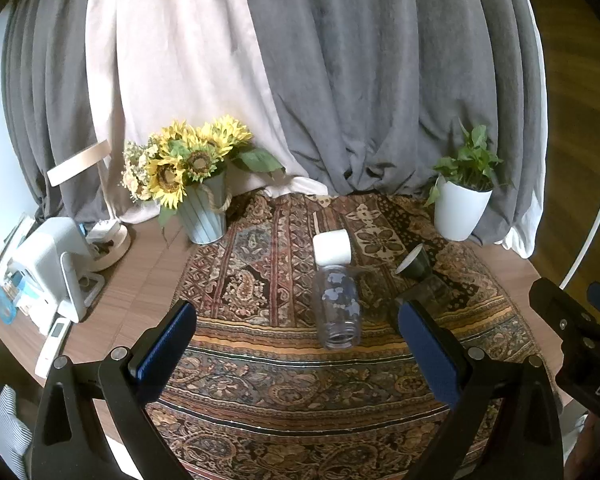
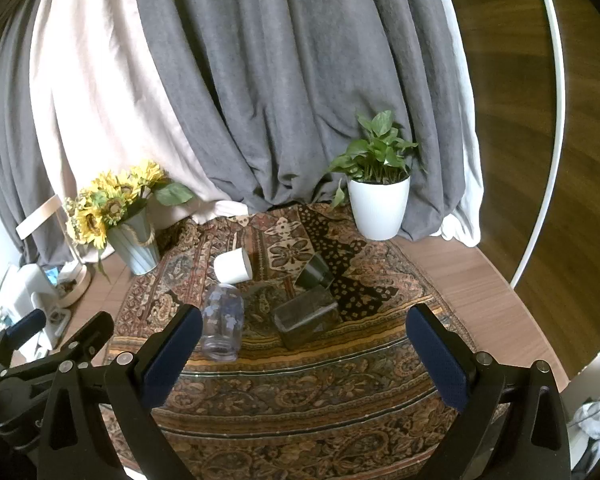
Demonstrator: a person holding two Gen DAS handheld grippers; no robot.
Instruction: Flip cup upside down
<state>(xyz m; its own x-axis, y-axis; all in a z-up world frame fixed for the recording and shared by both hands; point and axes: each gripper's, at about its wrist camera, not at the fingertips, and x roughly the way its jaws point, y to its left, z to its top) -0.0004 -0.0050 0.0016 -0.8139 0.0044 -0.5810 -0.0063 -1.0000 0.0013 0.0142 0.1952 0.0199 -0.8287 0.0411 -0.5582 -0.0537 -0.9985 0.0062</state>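
While you held both grippers above the near edge of the patterned paisley cloth (image 2: 300, 408), four cups lay toppled on it near its middle. The white paper cup (image 2: 233, 266) lay on its side, long axis roughly level, mouth turned toward the cameras and slightly left. Just in front of it, the clear plastic cup with pale blue printed shapes (image 2: 222, 327) also lay on its side, long axis running toward you, open mouth nearest the grippers; nothing was visible inside. The small dark green cup (image 2: 314, 271) lay tilted on its side to the right, mouth facing left and toward you. Just in front of that, the square smoked-glass tumbler (image 2: 306, 316) lay on its side, mouth toward you; its interior looked empty.

Your left gripper (image 1: 298, 344) had its jaws wide apart, holding nothing. Your right gripper (image 2: 304, 352) likewise had jaws spread, holding nothing.

At the back, a ribbed pale blue bucket (image 1: 202, 216) held sunflowers, and a white plastic pot (image 2: 378, 208) held a leafy green plant.
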